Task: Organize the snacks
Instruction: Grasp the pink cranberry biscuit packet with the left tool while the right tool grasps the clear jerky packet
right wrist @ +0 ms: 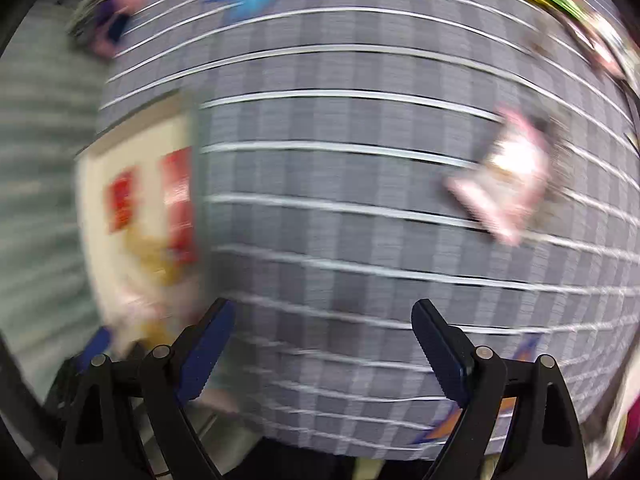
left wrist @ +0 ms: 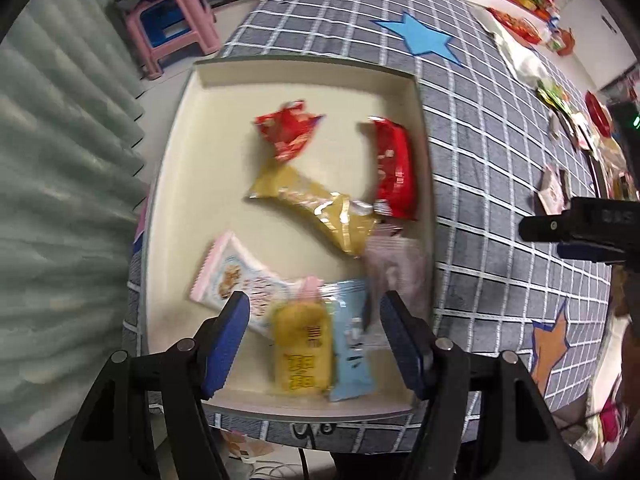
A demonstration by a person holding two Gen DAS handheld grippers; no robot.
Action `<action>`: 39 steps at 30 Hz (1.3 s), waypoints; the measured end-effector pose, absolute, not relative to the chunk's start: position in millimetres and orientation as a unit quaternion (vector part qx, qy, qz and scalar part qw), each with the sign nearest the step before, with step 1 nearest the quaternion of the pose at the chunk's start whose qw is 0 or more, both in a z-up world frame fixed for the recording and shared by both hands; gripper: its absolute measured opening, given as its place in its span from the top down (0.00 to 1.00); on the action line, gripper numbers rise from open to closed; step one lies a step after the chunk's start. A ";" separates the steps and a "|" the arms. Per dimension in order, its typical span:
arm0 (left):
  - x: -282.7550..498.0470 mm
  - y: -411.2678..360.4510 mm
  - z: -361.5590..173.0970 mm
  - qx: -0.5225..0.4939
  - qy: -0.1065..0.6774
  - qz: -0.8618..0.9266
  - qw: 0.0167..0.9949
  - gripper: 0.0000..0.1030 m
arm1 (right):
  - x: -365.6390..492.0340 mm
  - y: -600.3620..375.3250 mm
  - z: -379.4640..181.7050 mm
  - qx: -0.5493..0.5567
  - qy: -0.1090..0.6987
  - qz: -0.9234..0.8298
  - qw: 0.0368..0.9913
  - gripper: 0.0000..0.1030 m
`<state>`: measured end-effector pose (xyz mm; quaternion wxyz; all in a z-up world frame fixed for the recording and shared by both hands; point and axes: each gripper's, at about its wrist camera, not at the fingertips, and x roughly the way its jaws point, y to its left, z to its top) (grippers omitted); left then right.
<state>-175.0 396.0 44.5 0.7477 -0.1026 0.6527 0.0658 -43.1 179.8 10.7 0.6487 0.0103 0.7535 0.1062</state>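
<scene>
Seven snack packets are lying in the cream tray (left wrist: 208, 76) on the checked cloth (left wrist: 500, 184): two red ones (left wrist: 394, 168), a gold one (left wrist: 308, 204), pink-and-white, yellow (left wrist: 302, 352), light blue and a blurred pale one. Left gripper (left wrist: 314, 340) is hovering over the yellow packet, jaws apart, gripping nothing. Right gripper (right wrist: 322, 354) is hanging over bare cloth, jaws apart; a pink packet (right wrist: 508, 176) is lying well ahead, blurred.

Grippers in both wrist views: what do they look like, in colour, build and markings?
The left gripper and right gripper match: black angular plastic arms with triangular cutouts and silver rivet pins, carrying dark blue finger pads with ribbed inner faces. No cables, sleeves or legible markings show.
</scene>
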 end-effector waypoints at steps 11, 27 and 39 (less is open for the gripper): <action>-156.4 347.4 51.2 -0.065 0.679 0.019 0.731 0.29 | 48.5 62.8 -9.5 0.089 0.737 -0.016 0.670 0.12; -132.8 271.1 46.7 -0.006 0.699 -0.042 0.714 0.27 | -21.6 45.0 -30.7 0.119 0.773 0.089 0.617 0.36; -123.7 237.0 52.2 0.027 0.702 -0.062 0.709 0.27 | -1.5 24.5 -14.6 0.114 0.756 0.057 0.642 0.29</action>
